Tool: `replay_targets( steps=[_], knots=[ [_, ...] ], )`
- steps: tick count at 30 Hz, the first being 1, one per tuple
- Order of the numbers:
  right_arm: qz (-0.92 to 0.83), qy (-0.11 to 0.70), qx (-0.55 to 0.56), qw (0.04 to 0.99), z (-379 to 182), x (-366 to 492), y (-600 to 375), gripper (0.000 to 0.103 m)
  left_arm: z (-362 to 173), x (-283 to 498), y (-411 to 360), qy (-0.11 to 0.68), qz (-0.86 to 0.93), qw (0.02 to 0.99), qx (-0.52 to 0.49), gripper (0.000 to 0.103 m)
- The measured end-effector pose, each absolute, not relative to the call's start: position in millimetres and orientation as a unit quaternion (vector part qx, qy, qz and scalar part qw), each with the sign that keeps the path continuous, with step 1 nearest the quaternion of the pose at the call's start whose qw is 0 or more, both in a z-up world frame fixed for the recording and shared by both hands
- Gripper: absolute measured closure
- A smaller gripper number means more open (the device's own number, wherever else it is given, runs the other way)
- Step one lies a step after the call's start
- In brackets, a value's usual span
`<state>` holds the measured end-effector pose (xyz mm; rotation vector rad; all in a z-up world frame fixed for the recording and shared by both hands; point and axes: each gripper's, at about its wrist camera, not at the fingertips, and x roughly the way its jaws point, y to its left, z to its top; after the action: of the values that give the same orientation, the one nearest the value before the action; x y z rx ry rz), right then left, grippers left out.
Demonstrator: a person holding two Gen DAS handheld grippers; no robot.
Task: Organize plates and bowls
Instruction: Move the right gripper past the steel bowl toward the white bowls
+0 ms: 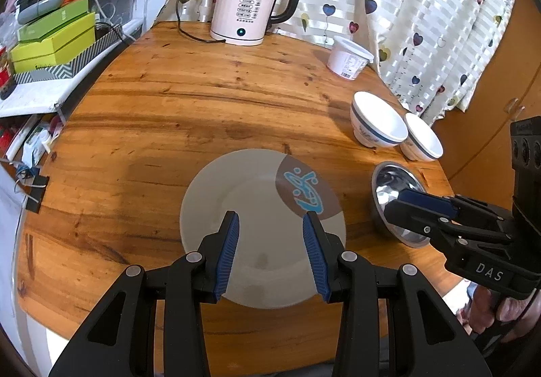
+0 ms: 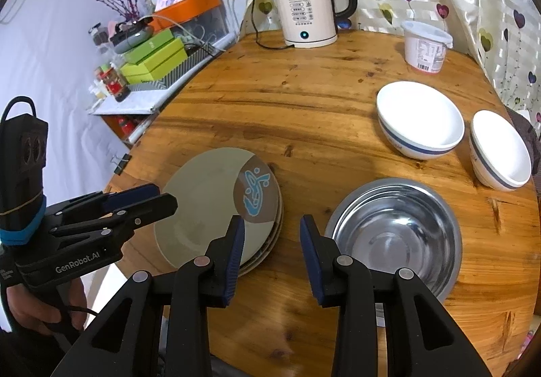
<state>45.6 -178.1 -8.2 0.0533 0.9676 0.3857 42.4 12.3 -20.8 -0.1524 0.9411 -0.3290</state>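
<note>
Both tools released: left gripper (image 1: 270, 225) over the plate (image 1: 216, 194), right gripper (image 2: 272, 231) between plate and steel bowl (image 2: 395, 228)

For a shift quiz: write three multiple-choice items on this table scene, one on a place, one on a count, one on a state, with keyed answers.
1. Where does the steel bowl stand?
A. Beside the plates, on the side toward the white bowls
B. On top of the plates
C. Behind the kettle

2. How many white bowls with a blue band are on the table?
A. One
B. Two
C. Four

3. What is between the left gripper's fingers?
A. A white bowl
B. The steel bowl
C. Nothing

Answers: 1 A, the bowl stands on the wood next to the stack. 2 B, two stand side by side near the curtain. 3 C, the blue pads stand apart above the top plate.
</note>
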Motion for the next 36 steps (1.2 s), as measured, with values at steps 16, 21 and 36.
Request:
replay_targets(
  steps=[16,21,36],
  knots=[
    [0.167,0.450,0.030,0.877,0,47,-197,0.069,-12,55,-18,0.452,-0.185,0.871,-0.053,0.062],
    [0.160,0.448,0.035,0.879,1,49,-206,0.069,-12,60,-28,0.457,-0.194,0.867,-0.048,0.062],
    [0.139,0.443,0.057,0.884,6,57,-239,0.069,-6,77,-58,0.465,-0.206,0.861,-0.032,0.062]
  ],
)
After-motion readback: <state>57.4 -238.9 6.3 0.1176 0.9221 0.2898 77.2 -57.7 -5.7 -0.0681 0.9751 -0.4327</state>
